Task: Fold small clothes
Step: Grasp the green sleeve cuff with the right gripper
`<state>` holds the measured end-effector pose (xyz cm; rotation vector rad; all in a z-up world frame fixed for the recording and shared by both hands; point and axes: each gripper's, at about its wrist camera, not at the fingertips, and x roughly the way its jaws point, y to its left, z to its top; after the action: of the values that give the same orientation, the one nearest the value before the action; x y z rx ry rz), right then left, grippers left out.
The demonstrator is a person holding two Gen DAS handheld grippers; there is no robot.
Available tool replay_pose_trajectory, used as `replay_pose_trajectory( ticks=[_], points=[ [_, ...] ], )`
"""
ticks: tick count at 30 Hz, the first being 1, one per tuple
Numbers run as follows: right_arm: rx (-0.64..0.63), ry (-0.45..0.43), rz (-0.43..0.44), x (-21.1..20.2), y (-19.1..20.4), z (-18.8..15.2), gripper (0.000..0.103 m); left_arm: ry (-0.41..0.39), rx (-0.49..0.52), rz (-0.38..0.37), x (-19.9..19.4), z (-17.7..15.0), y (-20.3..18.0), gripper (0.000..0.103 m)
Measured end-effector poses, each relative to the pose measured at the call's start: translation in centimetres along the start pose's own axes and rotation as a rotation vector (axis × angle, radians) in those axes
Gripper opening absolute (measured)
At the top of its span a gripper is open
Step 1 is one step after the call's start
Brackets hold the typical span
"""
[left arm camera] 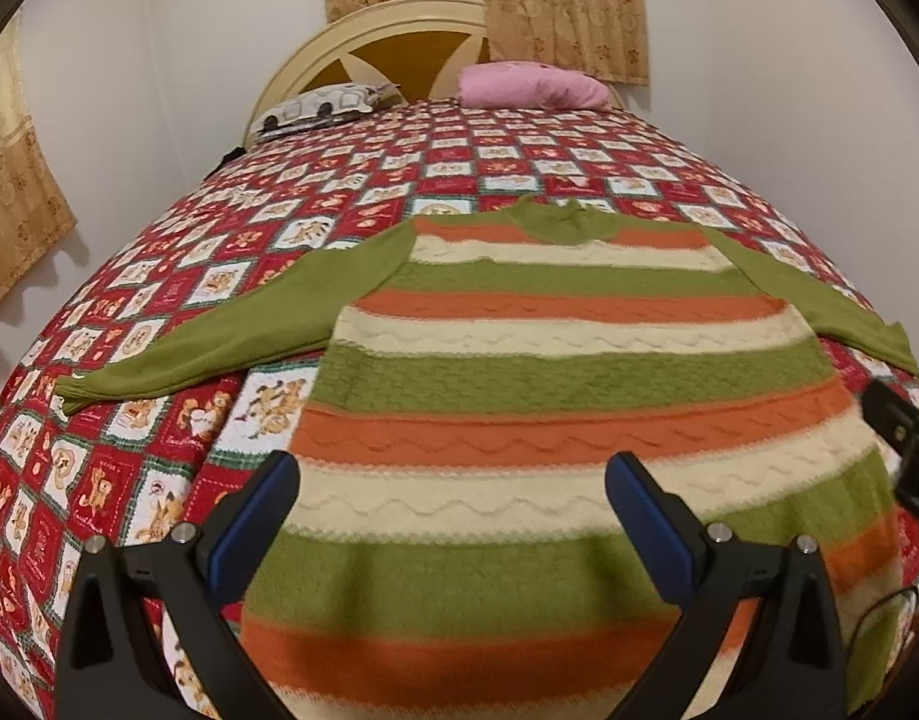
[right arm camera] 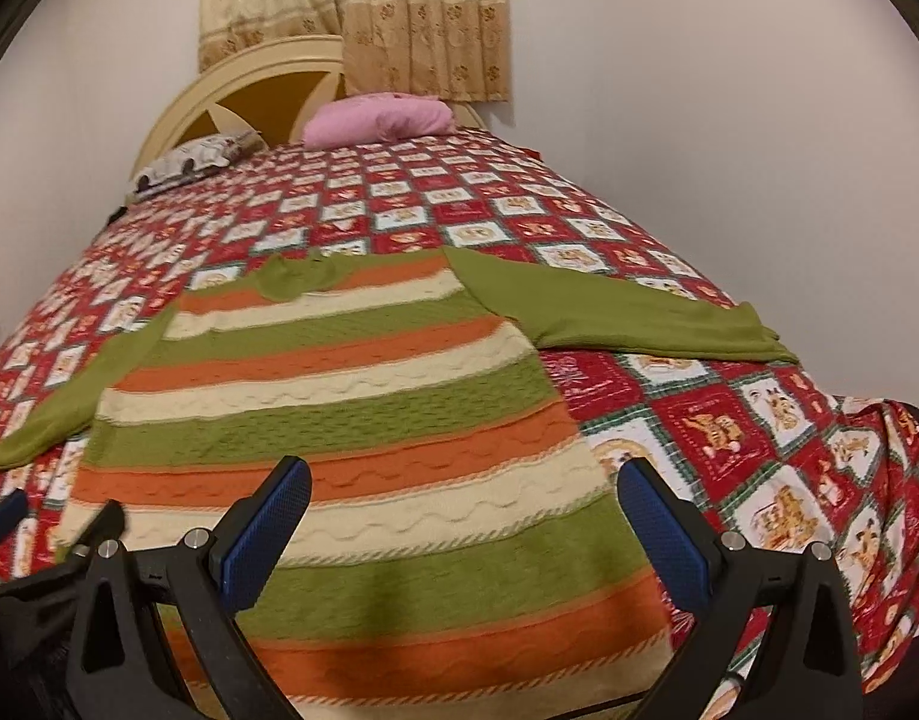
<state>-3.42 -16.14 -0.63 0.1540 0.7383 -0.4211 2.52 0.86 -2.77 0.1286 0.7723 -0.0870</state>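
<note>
A bedroom with pale walls and beige floral curtains [left arm camera: 555, 6] hanging behind a rounded cream headboard [left arm camera: 363, 42]. The bed is covered by a red and white patchwork quilt [left arm camera: 315, 192] printed with teddy bears. At the head of the bed lie a patterned grey pillow [left arm camera: 321, 108] on the left and a pink pillow [left arm camera: 531, 87] beside it on the right.

A knitted sweater [left arm camera: 519, 360] lies spread flat on the quilt, its hem nearest the foot of the bed and its green collar pointing toward the pillows. Its body is banded in green, orange and cream stripes. Both plain green sleeves are stretched outward: the left sleeve [left arm camera: 219, 330] runs out over the quilt, the right sleeve [right arm camera: 627, 318] reaches toward the bed's right edge.

The left gripper [left arm camera: 453, 516] hangs above the lower left part of the sweater, jaws spread wide, blue pads facing each other, holding nothing. The right gripper [right arm camera: 465, 528] hangs above the lower right part near the sweater's right edge, jaws equally wide apart and empty. Each gripper shows at the edge of the other's view
</note>
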Motion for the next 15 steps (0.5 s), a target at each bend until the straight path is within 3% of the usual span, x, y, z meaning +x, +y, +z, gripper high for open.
replay_pose_trajectory(
  ticks=[6, 11, 14, 15],
  points=[
    [0.007, 0.009, -0.033, 1.7, -1.4, 0.9, 0.102, -0.002, -0.027, 0.005, 2.9, 1.3, 1.5, 0.103],
    [0.028, -0.004, -0.068, 3.6, -4.1, 2.4, 0.102, -0.043, -0.052, 0.058, 5.8, 2.4, 2.6, 0.103],
    [0.081, 0.011, -0.064, 5.6, -7.4, 3.5, 0.098, -0.004, -0.071, 0.067, 7.9, 1.9, 3.3, 0.103],
    [0.107, 0.015, -0.069, 6.0, -8.6, 3.8, 0.093, 0.044, -0.093, 0.057, 8.8, 1.6, 3.7, 0.103]
  ],
)
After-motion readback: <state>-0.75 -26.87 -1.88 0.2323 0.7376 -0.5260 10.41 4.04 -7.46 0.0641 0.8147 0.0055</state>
